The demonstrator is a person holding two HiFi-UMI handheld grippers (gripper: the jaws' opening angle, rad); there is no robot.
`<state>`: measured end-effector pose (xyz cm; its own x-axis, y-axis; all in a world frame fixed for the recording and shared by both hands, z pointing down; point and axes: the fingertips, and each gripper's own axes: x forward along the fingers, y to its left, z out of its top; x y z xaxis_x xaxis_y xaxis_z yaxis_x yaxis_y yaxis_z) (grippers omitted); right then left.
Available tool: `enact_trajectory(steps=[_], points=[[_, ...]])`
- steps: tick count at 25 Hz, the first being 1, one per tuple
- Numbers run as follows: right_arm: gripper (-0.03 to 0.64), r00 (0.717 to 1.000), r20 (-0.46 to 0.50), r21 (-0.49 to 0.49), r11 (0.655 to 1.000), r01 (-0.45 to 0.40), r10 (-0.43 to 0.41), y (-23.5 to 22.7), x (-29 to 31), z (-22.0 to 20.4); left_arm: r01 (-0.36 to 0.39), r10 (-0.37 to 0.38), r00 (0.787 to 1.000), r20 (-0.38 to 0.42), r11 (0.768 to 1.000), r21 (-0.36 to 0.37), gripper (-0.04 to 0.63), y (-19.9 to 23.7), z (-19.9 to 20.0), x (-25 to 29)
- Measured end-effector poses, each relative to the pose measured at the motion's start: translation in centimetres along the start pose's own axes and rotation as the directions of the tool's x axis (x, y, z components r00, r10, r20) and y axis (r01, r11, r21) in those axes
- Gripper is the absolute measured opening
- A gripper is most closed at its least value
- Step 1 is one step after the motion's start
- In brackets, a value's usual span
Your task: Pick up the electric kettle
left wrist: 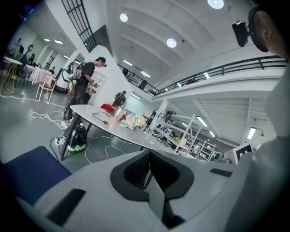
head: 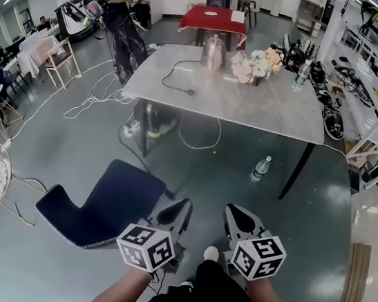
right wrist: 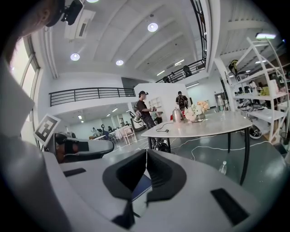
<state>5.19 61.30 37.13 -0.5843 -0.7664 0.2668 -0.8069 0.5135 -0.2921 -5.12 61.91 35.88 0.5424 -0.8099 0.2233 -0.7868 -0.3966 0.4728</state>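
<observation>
The steel electric kettle stands on the far side of the grey table, its black cord trailing toward the near edge. It shows small and distant in the left gripper view as the kettle and in the right gripper view as the kettle. My left gripper and right gripper are held close to my body, well short of the table, both shut and empty, pointing toward it.
A dark blue chair stands just left of my left gripper. A bouquet of flowers and a water bottle sit beside the kettle. Another bottle stands on the floor under the table. White cables lie on the floor; a person stands at the far left.
</observation>
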Motion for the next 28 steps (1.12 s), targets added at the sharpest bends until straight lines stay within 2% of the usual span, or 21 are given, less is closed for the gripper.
enact_trajectory(steps=[10,16,22,28], points=[[0.008,0.999,-0.004,0.01,0.999,-0.036,0.036,-6.6,4.7,4.2,-0.03,0.03,1.0,0.005,1.0,-0.001,0.006,0.6,3.1,8.3],[0.008,0.998,-0.021,-0.001,0.998,-0.065,0.065,-10.0,7.5,5.7,-0.061,0.061,0.998,0.025,0.998,-0.03,0.006,1.7,4.5,12.7],[0.008,0.996,-0.038,-0.012,0.996,-0.087,0.086,-13.2,9.3,6.3,-0.055,0.056,0.998,0.023,0.998,-0.03,0.006,1.3,4.5,16.8],[0.007,0.996,-0.036,0.004,0.996,-0.086,0.086,-15.5,10.3,6.9,-0.024,0.026,0.999,0.019,0.998,-0.063,0.006,1.1,4.8,19.4]])
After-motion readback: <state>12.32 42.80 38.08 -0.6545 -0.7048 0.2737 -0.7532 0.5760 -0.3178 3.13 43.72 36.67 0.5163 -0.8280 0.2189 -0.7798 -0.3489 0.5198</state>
